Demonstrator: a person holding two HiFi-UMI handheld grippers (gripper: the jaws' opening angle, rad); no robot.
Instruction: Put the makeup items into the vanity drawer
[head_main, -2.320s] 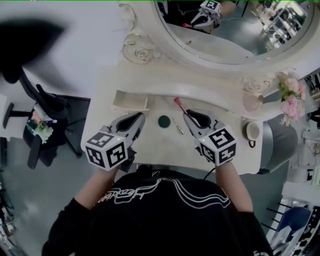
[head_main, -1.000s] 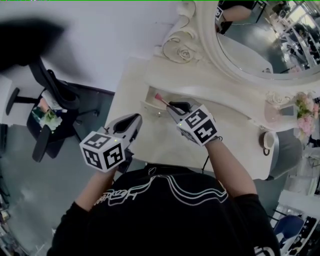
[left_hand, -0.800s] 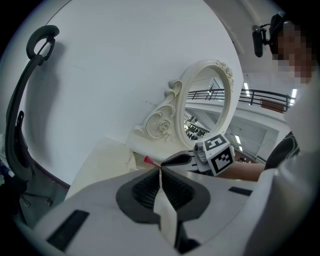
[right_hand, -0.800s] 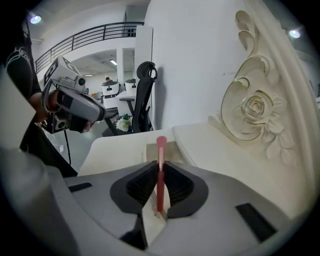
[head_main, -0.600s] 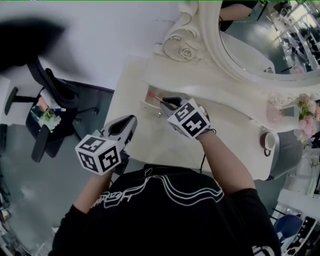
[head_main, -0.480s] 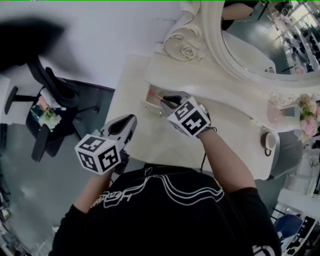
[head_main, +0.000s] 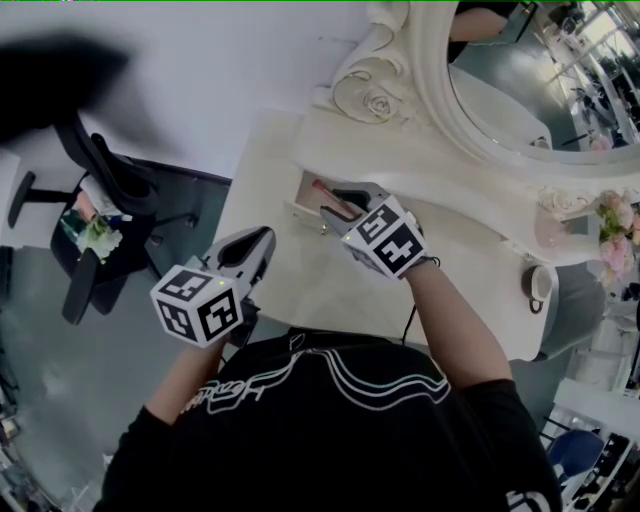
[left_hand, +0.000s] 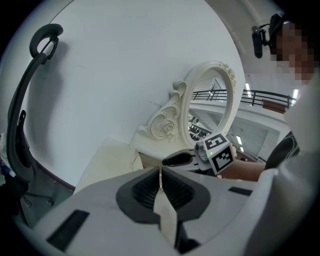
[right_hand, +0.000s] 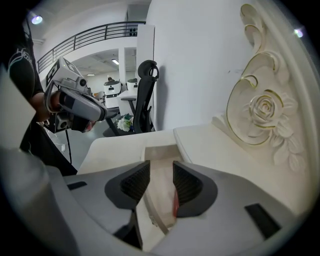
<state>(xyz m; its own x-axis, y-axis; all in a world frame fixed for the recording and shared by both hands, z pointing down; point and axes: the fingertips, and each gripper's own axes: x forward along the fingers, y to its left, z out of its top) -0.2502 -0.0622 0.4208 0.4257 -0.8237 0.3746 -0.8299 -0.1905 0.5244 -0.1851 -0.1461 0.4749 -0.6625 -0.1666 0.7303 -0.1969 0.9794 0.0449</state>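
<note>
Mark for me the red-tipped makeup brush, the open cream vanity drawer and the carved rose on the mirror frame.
Red-tipped makeup brush (head_main: 321, 187): head view, its red tip.
Open cream vanity drawer (right_hand: 159, 152): right gripper view, far inner wall.
Carved rose (right_hand: 262, 112): right gripper view, flower's centre.

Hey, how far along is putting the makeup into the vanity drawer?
Done: the red-tipped brush lies in the open drawer. In hand: nothing; the right tool has just been opening, pads off the brush; left tool shut, empty. Left: any other items are out of view.
</note>
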